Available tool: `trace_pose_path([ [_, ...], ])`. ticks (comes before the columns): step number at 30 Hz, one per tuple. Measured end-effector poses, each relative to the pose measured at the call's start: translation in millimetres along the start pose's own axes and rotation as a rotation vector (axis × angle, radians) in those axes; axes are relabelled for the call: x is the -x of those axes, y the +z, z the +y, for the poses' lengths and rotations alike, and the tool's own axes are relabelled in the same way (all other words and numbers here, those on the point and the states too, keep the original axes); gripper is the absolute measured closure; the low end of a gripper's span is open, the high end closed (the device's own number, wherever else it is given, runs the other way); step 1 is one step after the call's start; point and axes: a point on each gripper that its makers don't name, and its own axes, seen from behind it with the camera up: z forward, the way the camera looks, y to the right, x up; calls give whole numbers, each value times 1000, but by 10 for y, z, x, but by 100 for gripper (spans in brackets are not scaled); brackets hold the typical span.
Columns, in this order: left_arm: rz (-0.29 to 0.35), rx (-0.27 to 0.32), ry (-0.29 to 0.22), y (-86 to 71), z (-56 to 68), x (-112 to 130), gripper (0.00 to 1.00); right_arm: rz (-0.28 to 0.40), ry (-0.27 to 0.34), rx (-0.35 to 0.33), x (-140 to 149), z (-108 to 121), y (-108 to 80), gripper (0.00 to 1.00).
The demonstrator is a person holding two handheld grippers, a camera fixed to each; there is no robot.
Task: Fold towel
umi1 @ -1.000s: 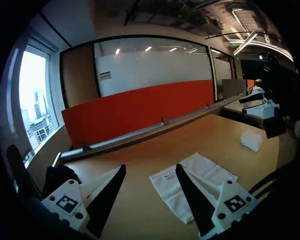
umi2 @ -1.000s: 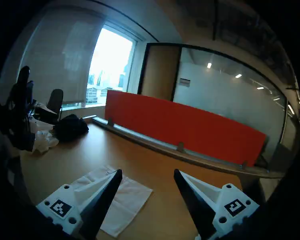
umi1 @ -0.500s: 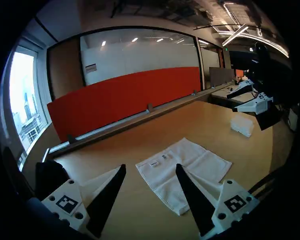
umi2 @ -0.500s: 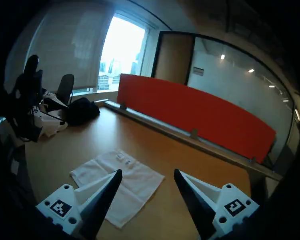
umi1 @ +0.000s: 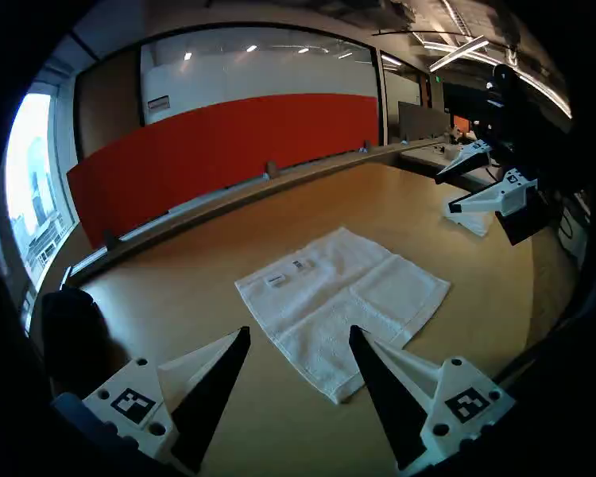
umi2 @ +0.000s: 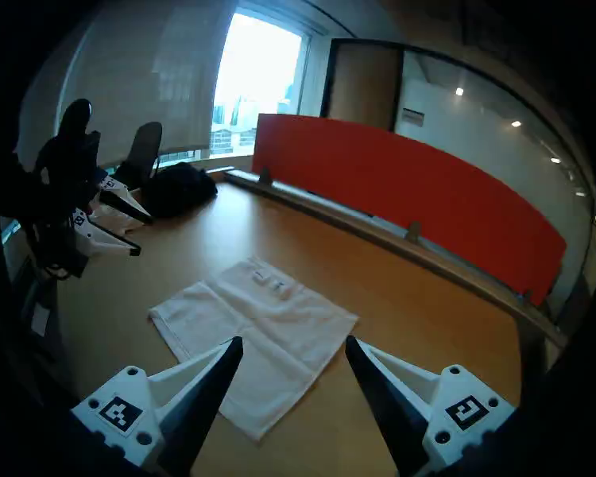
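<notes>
A white towel (umi1: 342, 298) lies spread flat on the wooden table (umi1: 377, 187), with two small tags near its far edge. My left gripper (umi1: 298, 330) hovers open above the towel's near edge, nothing between its fingers. The right gripper (umi1: 445, 195) shows farther off at the right, open, held by a person's hand. In the right gripper view the same towel (umi2: 254, 322) lies just ahead of my open right gripper (umi2: 293, 340), whose fingers stand over its near corner. The left gripper (umi2: 145, 237) hangs open at the left of that view, above the table.
A red divider panel (umi1: 218, 147) and a rail run along the table's far side. A black bag (umi2: 175, 187) sits near the window end, with an office chair (umi2: 143, 147) behind it. A small folded white cloth (umi1: 474, 222) lies behind the right gripper.
Both grippers have tilted downward and drawn closer over the towel, which now sits higher and fuller in both views. Both stay open.
</notes>
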Motion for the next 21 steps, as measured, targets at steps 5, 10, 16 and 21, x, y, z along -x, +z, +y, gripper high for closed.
trace_pose_path([
  [5, -59, 24, 0, 125, 59, 271, 8, -46, 6, -18, 276, -80, 106, 0],
  [10, -103, 52, 3, 242, 131, 489, 8, -92, 15, -36, 539, -147, 203, 0],
  [16, -151, 85, 5, 359, 218, 723, 8, -148, 13, -63, 846, -235, 298, 0],
  [21, -189, 110, 7, 445, 289, 885, 8, -185, 11, -89, 1031, -311, 361, 0],
])
